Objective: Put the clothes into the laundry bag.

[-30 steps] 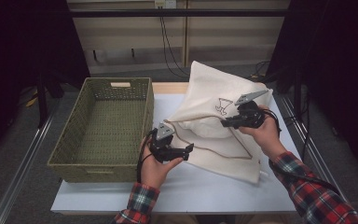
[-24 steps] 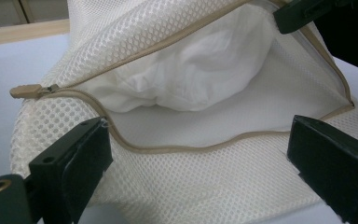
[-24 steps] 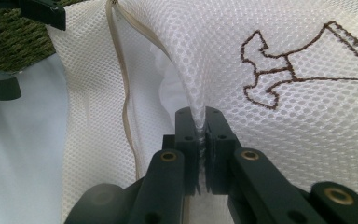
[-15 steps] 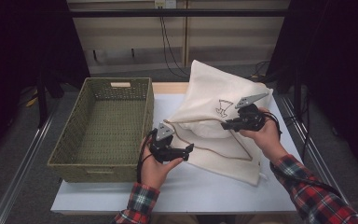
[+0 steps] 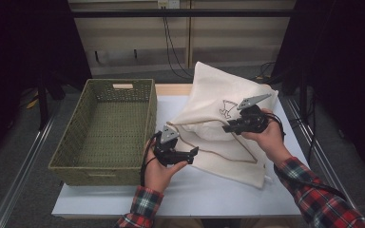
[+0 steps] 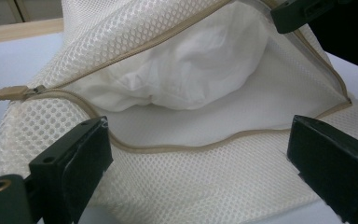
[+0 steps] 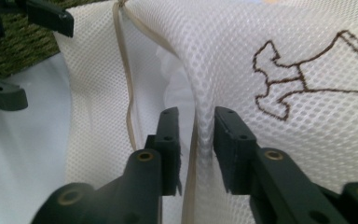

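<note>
White counter (image 5: 209, 190): mesh bag (image 5: 218, 102) unzipped. Right hand-held gripper (image 7: 196, 140) jaws just opening, narrow, upper bag edge between them, seemingly loose. Left hand-held gripper (image 6: 200, 158) wide before the opening.

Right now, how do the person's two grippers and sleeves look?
Both tools are black, two-jawed and hand-held. The left gripper and the right gripper each carry a grey three-cornered plate on top. A black cable trails from the left one. In the gripper views the jaws are flat black blocks on arms with brass-coloured rivets. Both sleeves are red plaid flannel with dark and white lines.
</note>
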`<state>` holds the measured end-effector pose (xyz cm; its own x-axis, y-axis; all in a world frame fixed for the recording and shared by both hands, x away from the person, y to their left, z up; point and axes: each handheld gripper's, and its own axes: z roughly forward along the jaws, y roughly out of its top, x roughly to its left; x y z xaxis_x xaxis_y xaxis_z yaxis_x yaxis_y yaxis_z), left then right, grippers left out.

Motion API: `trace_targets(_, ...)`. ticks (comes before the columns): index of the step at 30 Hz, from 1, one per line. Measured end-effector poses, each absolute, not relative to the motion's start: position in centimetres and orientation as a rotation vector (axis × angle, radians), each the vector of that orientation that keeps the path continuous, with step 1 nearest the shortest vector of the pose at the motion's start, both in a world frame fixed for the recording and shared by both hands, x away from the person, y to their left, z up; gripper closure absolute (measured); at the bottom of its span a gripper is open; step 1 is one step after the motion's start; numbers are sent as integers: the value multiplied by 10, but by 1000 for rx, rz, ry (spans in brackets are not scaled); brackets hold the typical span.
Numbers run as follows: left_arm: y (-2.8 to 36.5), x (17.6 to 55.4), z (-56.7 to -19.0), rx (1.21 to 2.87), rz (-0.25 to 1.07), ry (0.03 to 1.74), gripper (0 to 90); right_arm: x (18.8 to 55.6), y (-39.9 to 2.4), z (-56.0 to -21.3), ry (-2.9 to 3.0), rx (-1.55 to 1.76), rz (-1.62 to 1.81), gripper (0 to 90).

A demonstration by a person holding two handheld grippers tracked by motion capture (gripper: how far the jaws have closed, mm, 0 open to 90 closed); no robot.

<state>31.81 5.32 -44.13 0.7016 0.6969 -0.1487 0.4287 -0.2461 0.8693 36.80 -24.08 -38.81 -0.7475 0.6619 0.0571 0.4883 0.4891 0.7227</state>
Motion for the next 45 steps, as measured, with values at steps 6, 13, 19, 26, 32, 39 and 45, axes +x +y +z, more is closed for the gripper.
trace_targets(6, 54, 318, -441, 1891, 338, 871, 64, 370, -238, -378, 2470, 975, 1134, 691)
trace_targets(13, 52, 316, -441, 1886, 340, 868, 66, 370, -235, -374, 2464, 963, 1129, 861)
trace_targets(19, 53, 316, -441, 1899, 343, 858, 68, 367, -231, -379, 2522, 939, 1115, 882)
trace_targets(26, 53, 315, -441, 1887, 345, 865, 67, 363, -227, -389, 2569, 912, 1079, 882)
trace_targets(32, 54, 315, -441, 1890, 345, 860, 66, 362, -227, -397, 2588, 914, 1074, 883)
trace_targets(39, 53, 314, -441, 1870, 341, 870, 65, 359, -227, -403, 2597, 922, 1069, 883)
trace_targets(45, 52, 313, -439, 1879, 347, 856, 65, 356, -226, -409, 2599, 920, 1101, 883)
